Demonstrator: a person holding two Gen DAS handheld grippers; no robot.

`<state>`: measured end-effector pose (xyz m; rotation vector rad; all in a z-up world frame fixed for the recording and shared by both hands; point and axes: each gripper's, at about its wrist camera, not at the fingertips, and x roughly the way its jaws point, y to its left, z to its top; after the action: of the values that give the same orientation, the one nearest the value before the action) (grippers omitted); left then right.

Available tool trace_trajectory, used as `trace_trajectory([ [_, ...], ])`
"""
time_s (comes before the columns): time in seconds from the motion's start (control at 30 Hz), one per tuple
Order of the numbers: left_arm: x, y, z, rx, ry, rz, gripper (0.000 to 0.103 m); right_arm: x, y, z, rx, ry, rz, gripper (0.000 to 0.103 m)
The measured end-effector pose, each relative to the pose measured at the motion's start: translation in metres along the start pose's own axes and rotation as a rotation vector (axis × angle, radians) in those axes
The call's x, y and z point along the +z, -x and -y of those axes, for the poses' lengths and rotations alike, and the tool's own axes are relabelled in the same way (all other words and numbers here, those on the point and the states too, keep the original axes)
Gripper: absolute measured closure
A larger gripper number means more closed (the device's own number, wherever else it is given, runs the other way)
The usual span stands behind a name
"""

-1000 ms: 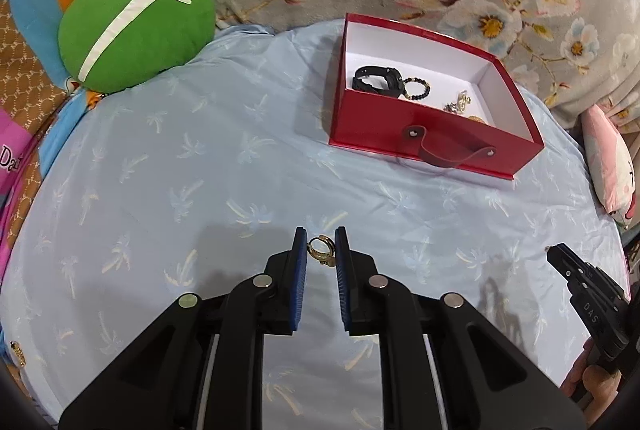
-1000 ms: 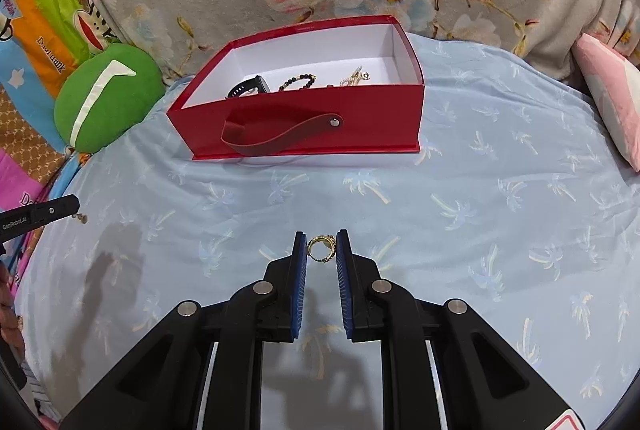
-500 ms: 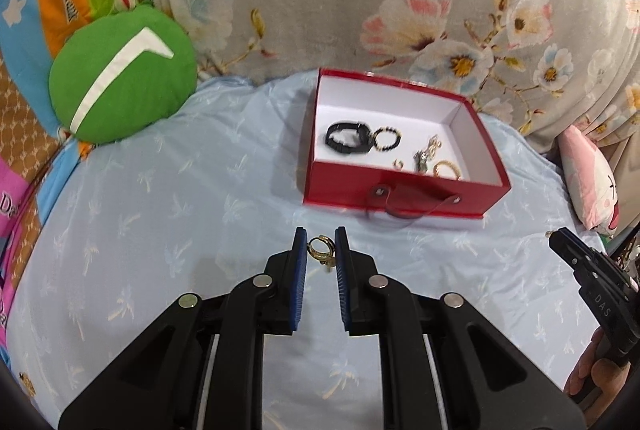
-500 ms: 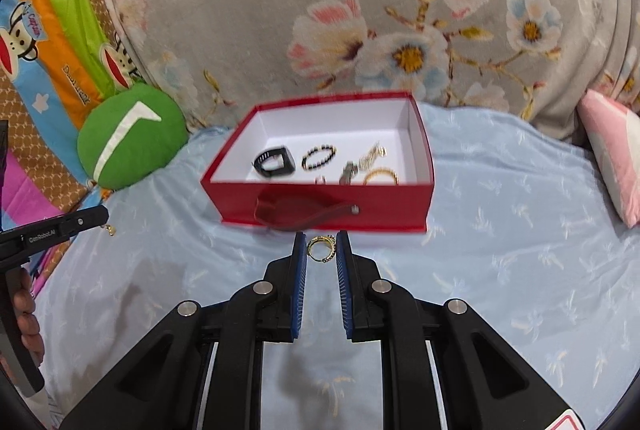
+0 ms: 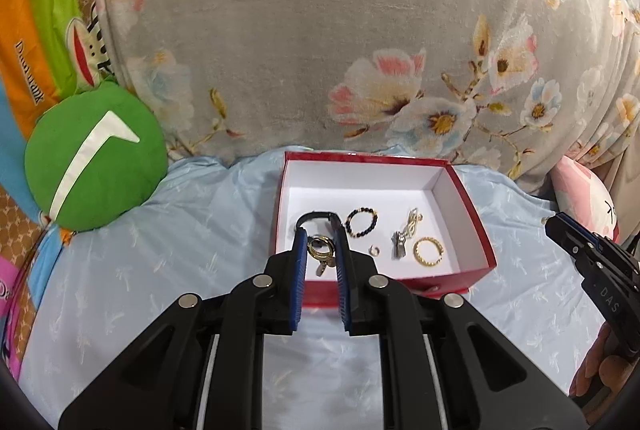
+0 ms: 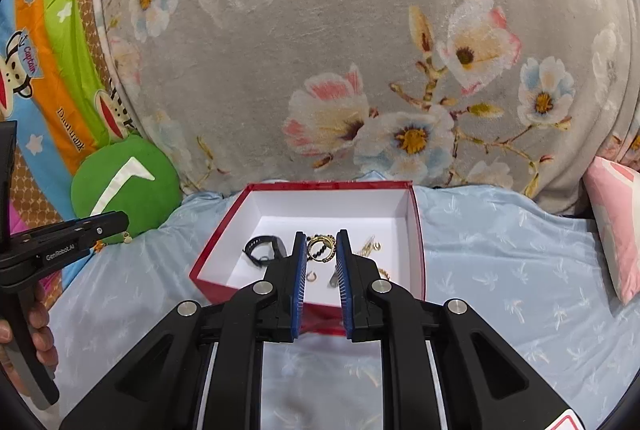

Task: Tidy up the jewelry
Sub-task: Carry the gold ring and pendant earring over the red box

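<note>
We saw a gold ring (image 6: 320,248) pinched between the blue pads of the right claw (image 6: 320,250), held above the red box (image 6: 418,250), over its near-middle part. The left claw (image 5: 321,250) gripped a gold earring (image 5: 321,249) in the same way, its small charm hanging down, above the box's near-left corner (image 5: 476,230).

Inside the box, on its white floor, lay a black band (image 5: 316,217) at the left, a dark bead bracelet (image 5: 361,222) just right of it, a tiny gold hoop (image 5: 374,250) nearer the front wall, a silver-and-gold clip (image 5: 406,234) right of centre, and a gold bangle (image 5: 429,251) toward the right wall. None of these touched one another, as far as we could tell.

The box sat on a pale blue bed sheet (image 5: 160,250). Behind the box rose a grey floral blanket (image 5: 320,50). Left of the box a green round cushion (image 5: 94,158) leaned against it, and a pink pillow (image 6: 616,226) lay well to the box's right.
</note>
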<state>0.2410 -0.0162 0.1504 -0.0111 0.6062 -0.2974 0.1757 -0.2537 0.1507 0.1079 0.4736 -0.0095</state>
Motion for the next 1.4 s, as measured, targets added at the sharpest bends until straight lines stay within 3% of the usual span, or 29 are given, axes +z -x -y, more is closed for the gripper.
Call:
trace_trajectory([
  [0.6,0.031,-0.077,0.016,0.025,-0.036,-0.029,0.090,0.043,-0.066,0.001,0.004,0.010,0.017,0.089],
  [1.4,0.050,-0.164,0.024,0.073,-0.051,-0.088,0.090,0.045,-0.166,0.023,-0.012,-0.004,-0.085,0.089],
])
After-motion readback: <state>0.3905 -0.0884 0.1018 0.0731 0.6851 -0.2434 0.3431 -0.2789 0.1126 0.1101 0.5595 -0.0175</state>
